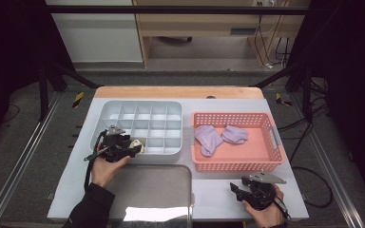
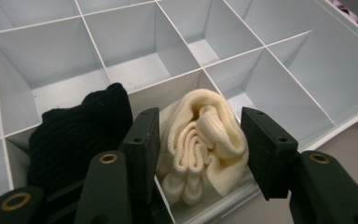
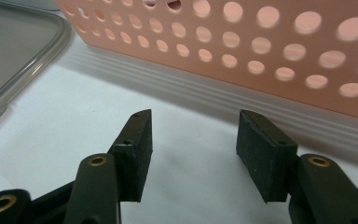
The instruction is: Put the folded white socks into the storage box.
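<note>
My left gripper (image 2: 198, 140) has its jaws wide around the cream sock (image 2: 200, 149), which sits in a near compartment of the grey organizer (image 1: 171, 107) beside the black sock (image 2: 81, 135). I should lift straight up, without catching the fabric. My right gripper (image 3: 193, 149) rests with jaws wide over the worktop (image 3: 74, 121).

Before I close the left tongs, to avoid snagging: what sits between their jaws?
The cream sock, rolled, in a divider tray compartment, seen in the left gripper view.
</note>
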`<state>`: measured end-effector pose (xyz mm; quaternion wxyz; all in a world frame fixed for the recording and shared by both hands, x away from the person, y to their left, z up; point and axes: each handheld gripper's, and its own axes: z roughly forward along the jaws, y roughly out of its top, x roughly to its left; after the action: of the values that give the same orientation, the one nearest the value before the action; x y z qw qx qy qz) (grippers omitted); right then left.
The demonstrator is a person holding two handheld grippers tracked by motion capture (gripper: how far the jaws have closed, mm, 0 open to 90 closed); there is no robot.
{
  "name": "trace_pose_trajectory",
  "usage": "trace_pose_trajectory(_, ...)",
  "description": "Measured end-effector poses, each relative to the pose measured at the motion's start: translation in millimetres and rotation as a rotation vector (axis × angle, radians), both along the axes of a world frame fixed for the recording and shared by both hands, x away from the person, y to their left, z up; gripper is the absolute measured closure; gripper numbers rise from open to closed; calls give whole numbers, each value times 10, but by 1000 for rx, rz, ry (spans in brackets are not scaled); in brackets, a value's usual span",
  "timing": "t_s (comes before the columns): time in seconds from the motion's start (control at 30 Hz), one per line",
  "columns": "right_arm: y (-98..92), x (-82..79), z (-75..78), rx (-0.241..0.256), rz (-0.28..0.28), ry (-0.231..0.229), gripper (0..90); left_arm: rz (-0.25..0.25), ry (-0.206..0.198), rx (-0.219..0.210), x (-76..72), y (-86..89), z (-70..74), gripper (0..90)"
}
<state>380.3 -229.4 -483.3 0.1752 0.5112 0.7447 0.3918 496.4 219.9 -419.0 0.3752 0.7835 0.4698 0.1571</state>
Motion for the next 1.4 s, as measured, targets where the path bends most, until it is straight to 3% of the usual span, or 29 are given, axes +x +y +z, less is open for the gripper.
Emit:
trace_pose_trajectory(0.1, -1, -1, 2, 1, -1, -1, 466, 9, -34, 10, -23, -28, -2, 579)
trace_pose_trajectory(0.2, -6, -3, 10, 0, 3, -9, 479, 12, -37, 16, -31, -43, -13, 658)
trace_pose_trajectory(0.47, 22, -2, 30, -8, 14, -19, 541, 14, -28, 25, -5, -62, -73, 698)
trace_pose_trajectory(0.7, 59, -5, 41, -17, 34, -26, 550, 14, -39, 33, -6, -83, -112, 681)
trace_pose_trajectory(0.9, 68, -17, 63, 0, 40, -35, 533, 12, -63, -25, -62, -31, -30, 582)
trace_pose_trajectory(1.2, 46, -31, 126, 19, 27, -63, 501, -7, -143, -52, -237, -43, 127, 514)
trace_pose_trajectory(1.4, 54, -51, 201, 31, 25, -81, 507, -32, -208, -52, -456, 0, 175, 511)
